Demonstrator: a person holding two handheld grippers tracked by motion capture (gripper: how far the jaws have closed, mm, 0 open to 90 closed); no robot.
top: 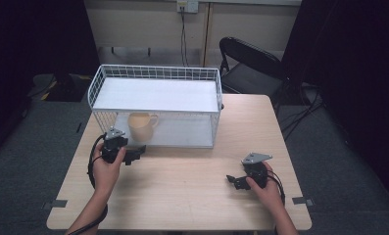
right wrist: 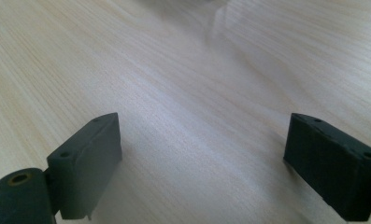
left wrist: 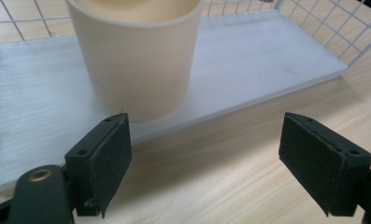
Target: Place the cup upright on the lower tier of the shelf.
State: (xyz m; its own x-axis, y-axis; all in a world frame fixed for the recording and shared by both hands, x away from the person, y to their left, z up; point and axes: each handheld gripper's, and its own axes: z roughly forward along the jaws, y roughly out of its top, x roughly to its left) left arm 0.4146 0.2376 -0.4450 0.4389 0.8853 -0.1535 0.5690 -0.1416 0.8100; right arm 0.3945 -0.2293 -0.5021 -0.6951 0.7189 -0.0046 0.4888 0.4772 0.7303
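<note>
Thing in hand: we are reaching for the cream mug (top: 142, 126), which is standing upright on the white lower shelf (left wrist: 248, 60) of the wire basket (top: 155, 73) at the back of the bench (top: 192, 196).
Left hand-held gripper (left wrist: 204, 158): we are holding it released, jaws spread wide, just short of the mug's base; nothing is between the pads.
Right hand-held gripper (right wrist: 202, 163): we are resting it released over bare bench, well apart from the basket.
Feel, as we judge it: the mug looks like glazed ceramic, so stiff, fairly heavy for its size, smooth and likely slippery, and breakable if knocked against the wires.
Where to take hold: we are favouring the plain round wall (left wrist: 136, 65) across its middle, pads on opposite sides; the handle (top: 154, 119) is pointing to the right in the high view.
Caution: the shelf lip and the upper shelf (top: 155, 95) are leaving little room, so we are expecting a level draw-out to suit best.
</note>
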